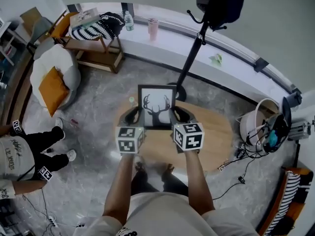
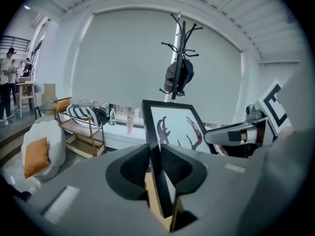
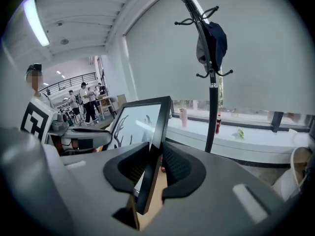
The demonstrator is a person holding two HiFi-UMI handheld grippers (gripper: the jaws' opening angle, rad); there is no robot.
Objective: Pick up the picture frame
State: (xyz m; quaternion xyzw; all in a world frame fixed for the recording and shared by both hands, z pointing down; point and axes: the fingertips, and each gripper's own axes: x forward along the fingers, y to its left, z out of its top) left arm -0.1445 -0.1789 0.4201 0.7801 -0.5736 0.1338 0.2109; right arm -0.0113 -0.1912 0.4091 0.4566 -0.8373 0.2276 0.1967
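A black picture frame (image 1: 157,106) with a white print of black antlers is held upright above the round wooden table (image 1: 216,136). My left gripper (image 1: 131,116) is shut on the frame's left edge (image 2: 158,167). My right gripper (image 1: 179,115) is shut on its right edge (image 3: 151,162). In the left gripper view the antler print (image 2: 177,130) faces right, and the right gripper's arm shows beyond it. The right gripper view shows the print (image 3: 133,126) facing left. The frame's lower edge is hidden behind the grippers.
A black coat stand (image 1: 197,38) with a dark bag rises just behind the table. A wooden side table with a striped cushion (image 1: 98,31) and a white chair (image 1: 51,75) stand far left. A white basket (image 1: 261,122) and cables lie at the right. A person sits at the left edge.
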